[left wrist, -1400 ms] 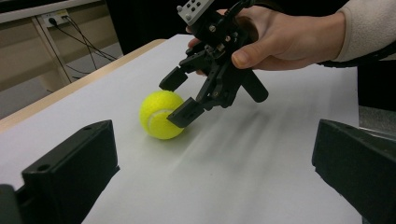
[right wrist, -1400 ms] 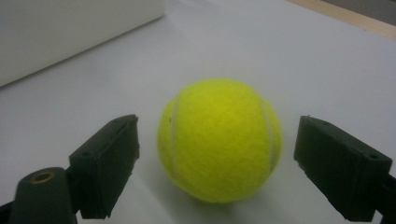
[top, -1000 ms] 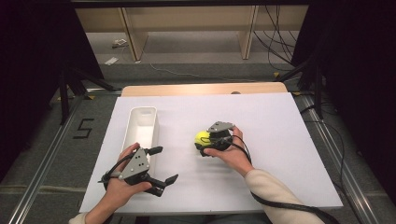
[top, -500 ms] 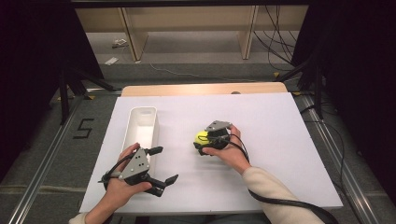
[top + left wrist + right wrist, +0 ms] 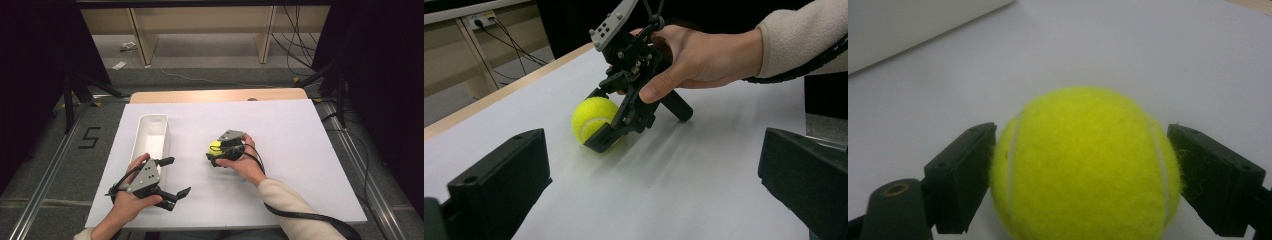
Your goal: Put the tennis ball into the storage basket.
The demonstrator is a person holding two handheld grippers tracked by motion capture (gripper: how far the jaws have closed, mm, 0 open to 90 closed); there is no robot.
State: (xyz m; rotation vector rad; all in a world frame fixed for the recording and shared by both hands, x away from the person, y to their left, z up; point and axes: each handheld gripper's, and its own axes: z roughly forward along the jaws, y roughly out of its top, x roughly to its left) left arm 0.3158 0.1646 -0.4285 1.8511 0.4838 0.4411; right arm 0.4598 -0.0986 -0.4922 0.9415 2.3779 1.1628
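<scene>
Two tongs are in my hands. My right tongs [image 5: 216,152] have the ball [image 5: 216,147] between their jaws, one pad pressed against each side of it, so they are clenched on it. In the left gripper view the ball [image 5: 594,118] sits low on the white board [image 5: 704,165], touching or barely above it; I cannot tell which. My right hand [image 5: 243,161] wraps the handle just behind the jaws. My left tongs [image 5: 174,177] are released, jaws spread wide with nothing between them, and they point across the board toward the right tongs [image 5: 606,132], well apart from them. A white bin [image 5: 152,135] stands just ahead of my left hand [image 5: 131,200], its near end beside the upper jaw.
</scene>
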